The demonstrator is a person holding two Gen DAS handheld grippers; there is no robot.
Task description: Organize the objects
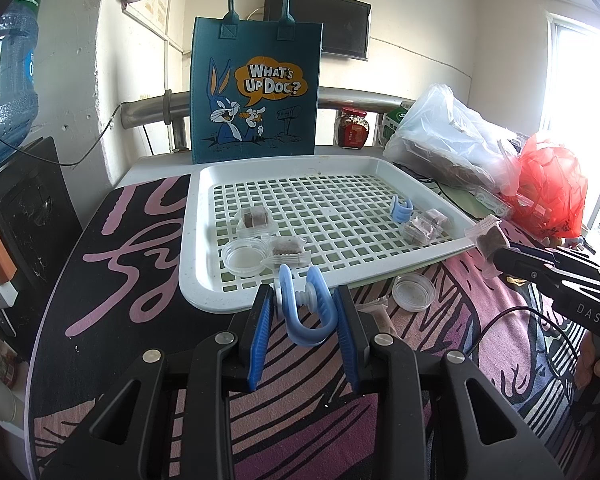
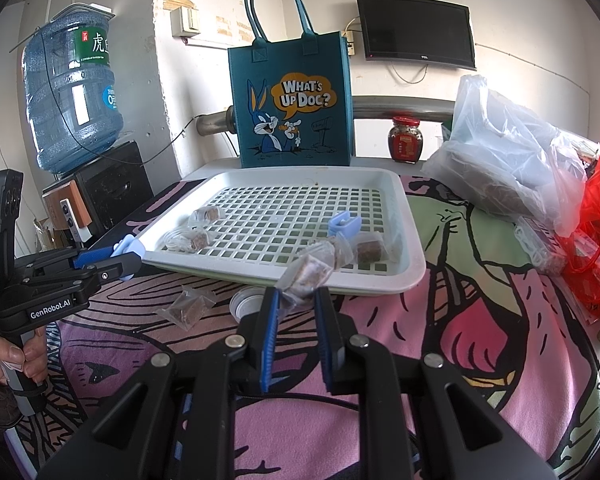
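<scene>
The light-blue clip [image 1: 302, 312] sits pinched between the blue pads of the left hand-held gripper [image 1: 303, 308], just short of the near rim of the white tray [image 1: 204, 300]. It looks like springy plastic, light and fairly stiff, with a U-shaped bow toward the camera and two prongs pointing at the tray; I judge the hold across its outer sides sound, though a harder squeeze would likely flex it and let it pop out.

The right hand-held gripper [image 2: 296, 296] is closed on a clear sachet with a brown cube inside [image 2: 306, 276], held above the tray's near edge. The wrapper is thin, crinkly film, probably slippery; the cube is the firm part, so gripping across it seems safer than on the loose film.

In the tray lie a second blue clip [image 1: 400, 209], several more sachets [image 1: 422, 224] and a small clear round dish [image 1: 244, 256]. Another sachet [image 2: 186, 309] and a round lid [image 2: 246, 304] lie on the patterned cloth over the bench [image 2: 380, 332], just in front of the tray. Behind stands a teal cartoon tote bag [image 1: 256, 92], with a red-lidded jar [image 1: 354, 128] and plastic bags [image 1: 452, 136] off to the right.
</scene>
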